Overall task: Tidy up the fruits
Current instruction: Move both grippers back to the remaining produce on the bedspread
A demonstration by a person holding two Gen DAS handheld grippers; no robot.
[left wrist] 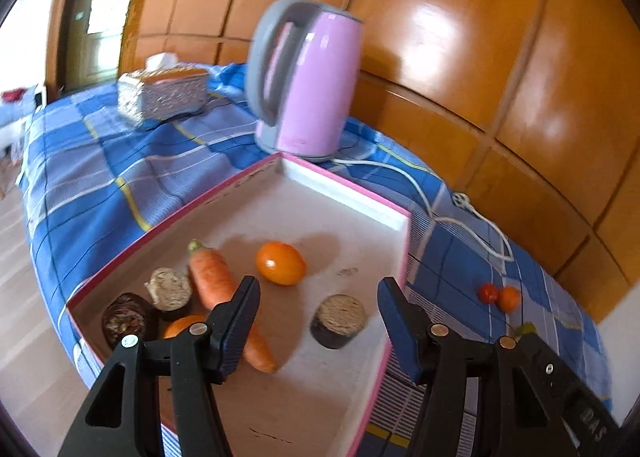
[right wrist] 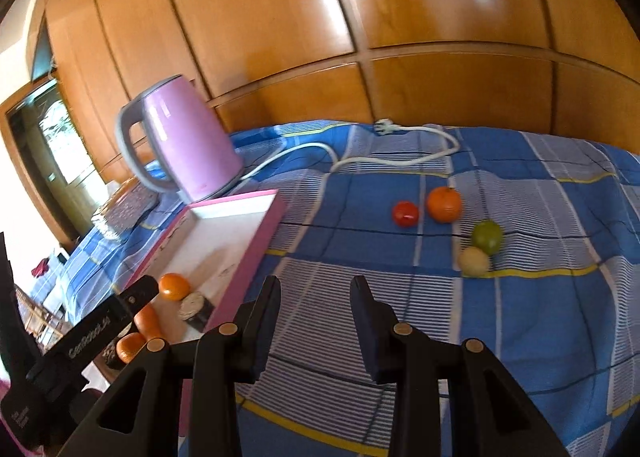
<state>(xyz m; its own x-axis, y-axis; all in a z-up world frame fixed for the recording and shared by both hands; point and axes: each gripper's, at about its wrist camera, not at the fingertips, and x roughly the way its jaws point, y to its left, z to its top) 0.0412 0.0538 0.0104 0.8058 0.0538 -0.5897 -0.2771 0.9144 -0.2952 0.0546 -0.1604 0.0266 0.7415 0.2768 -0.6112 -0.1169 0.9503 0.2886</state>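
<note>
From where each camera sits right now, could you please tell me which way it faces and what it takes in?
Left wrist: rides the left gripper, angled down into the pink box with carrot and orange fruit; its own open fingers show.
Right wrist: rides the right gripper, angled down over the blue checked cloth toward four loose fruits; own fingers and the left gripper show.
Shared: pink kettle, box, white cord.

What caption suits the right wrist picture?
Empty right gripper above blue checked cloth, four loose fruits ahead.
</note>
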